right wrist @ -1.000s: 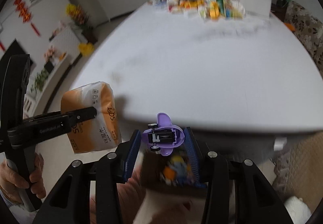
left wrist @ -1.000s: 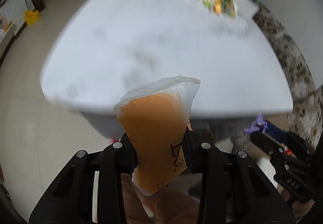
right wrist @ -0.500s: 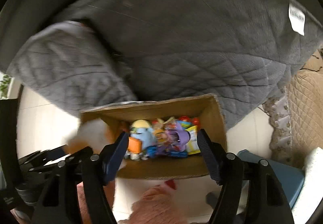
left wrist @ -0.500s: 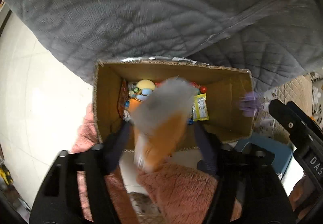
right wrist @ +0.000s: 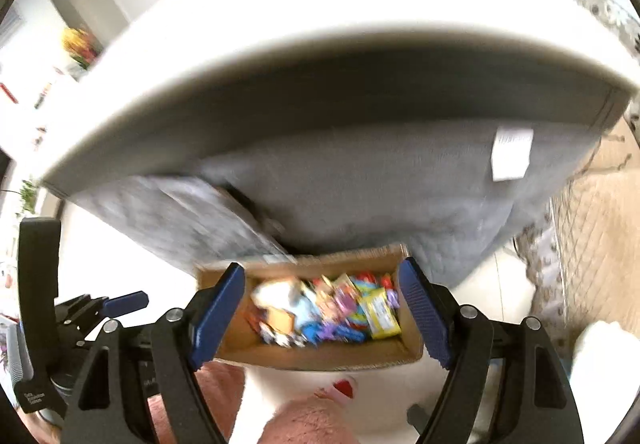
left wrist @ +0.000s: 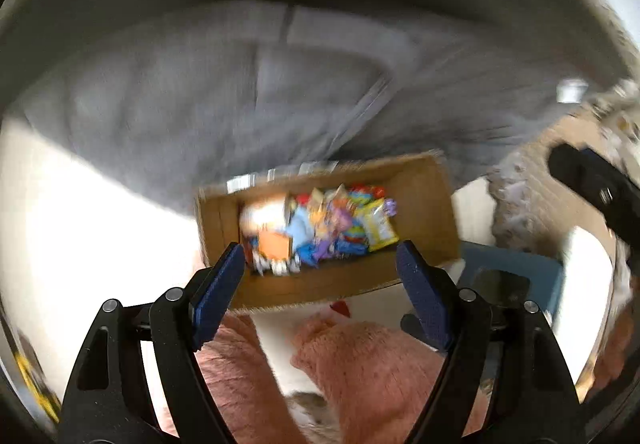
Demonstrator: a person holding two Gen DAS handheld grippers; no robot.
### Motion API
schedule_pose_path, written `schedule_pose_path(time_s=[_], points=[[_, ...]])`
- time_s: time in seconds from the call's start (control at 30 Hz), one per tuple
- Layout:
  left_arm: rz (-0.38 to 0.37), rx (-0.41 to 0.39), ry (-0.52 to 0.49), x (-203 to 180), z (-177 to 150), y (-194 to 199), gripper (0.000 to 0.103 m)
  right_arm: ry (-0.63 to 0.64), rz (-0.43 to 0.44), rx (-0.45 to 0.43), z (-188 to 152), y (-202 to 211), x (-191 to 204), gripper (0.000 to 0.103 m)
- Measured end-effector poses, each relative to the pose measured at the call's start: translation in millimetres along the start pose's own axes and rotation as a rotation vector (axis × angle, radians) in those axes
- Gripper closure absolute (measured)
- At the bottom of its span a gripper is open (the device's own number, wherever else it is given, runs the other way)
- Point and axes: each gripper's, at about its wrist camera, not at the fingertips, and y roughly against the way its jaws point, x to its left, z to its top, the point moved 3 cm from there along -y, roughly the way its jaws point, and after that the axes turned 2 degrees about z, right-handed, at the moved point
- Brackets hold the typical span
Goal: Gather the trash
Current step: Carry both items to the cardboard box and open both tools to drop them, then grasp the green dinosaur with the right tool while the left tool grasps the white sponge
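Now both claws hang open and empty, having just opened, above the box [left wrist: 416,200] of trash [left wrist: 320,228]; the box lies straight below, long side across.

Both views are smeared by motion. In the cardboard box [left wrist: 420,200] the trash [left wrist: 320,232] is a blur of colours; apart from a yellow packet [left wrist: 378,230] and an orange-and-white pack [left wrist: 266,228], single pieces cannot be told. The print on the packet is unreadable. The quilted grey cover [left wrist: 200,104] hides the far rim of the box. The white label [right wrist: 512,154] on this cover is too blurred to read. The white table [right wrist: 320,12] is cut off at the top edge of the right wrist view.
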Motion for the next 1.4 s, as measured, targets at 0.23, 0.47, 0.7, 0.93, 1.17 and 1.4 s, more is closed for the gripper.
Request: schedule_pose_path(time_s=[0.23,0.47,0.7,0.93,1.17,1.4], points=[[-0.023,-0.306,-0.1,21,61,146,0.013,0.068,0.082,-0.301,101,99,48,0.014],[0.013,-0.42,-0.047,93,154,186,0.013,0.065,0.066,-0.34,254,47,110,0.011],[0.009,-0.366,0.023,188,232,171,0.013,0.028,-0.043,-0.311,418,-54,161,0.016],[0.004,-0.298,0.061,268,284,140,0.013,-0.054,-0.26,-0.137,516,-157,150,0.028],[-0.034,-0.251,0.046,286,319,116,0.013,-0.126,-0.322,0.002,524,-202,120,0.065],[-0.055,-0.264,0.019,278,387,92,0.013,-0.059,-0.241,-0.086,495,-139,136,0.068]])
